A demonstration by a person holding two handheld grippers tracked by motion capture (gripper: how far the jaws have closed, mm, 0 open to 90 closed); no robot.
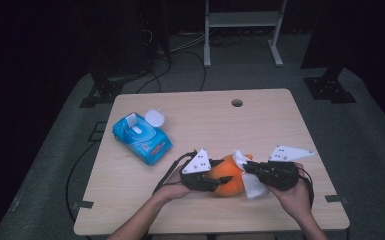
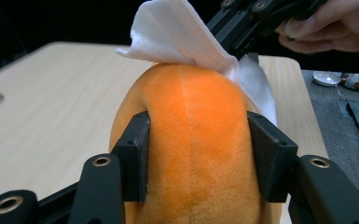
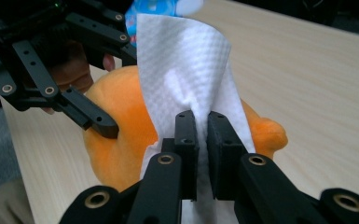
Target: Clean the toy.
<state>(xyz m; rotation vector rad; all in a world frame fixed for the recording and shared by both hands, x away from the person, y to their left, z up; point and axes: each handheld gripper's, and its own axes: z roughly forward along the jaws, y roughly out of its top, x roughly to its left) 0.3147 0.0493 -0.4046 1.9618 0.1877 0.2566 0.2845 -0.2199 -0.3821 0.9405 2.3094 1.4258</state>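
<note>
An orange plush toy [image 1: 228, 177] lies near the table's front edge. My left gripper [image 1: 215, 179] is shut on it from the left; in the left gripper view both jaws press into the orange plush toy [image 2: 198, 140]. My right gripper [image 1: 247, 167] is shut on a white wipe [image 1: 250, 182] that drapes over the toy's right side. The right gripper view has the white wipe [image 3: 186, 70] pinched between the jaws, rising in front of the orange plush toy [image 3: 121, 130]. The left gripper [image 3: 98, 123] touches the toy there. The white wipe [image 2: 182, 32] lies on the toy's top.
A blue wipes pack [image 1: 141, 138] with its round lid flipped open lies at the table's left. The wooden table [image 1: 260, 125] has a small round hole [image 1: 237, 103] near its far edge. A white rack stands on the floor behind.
</note>
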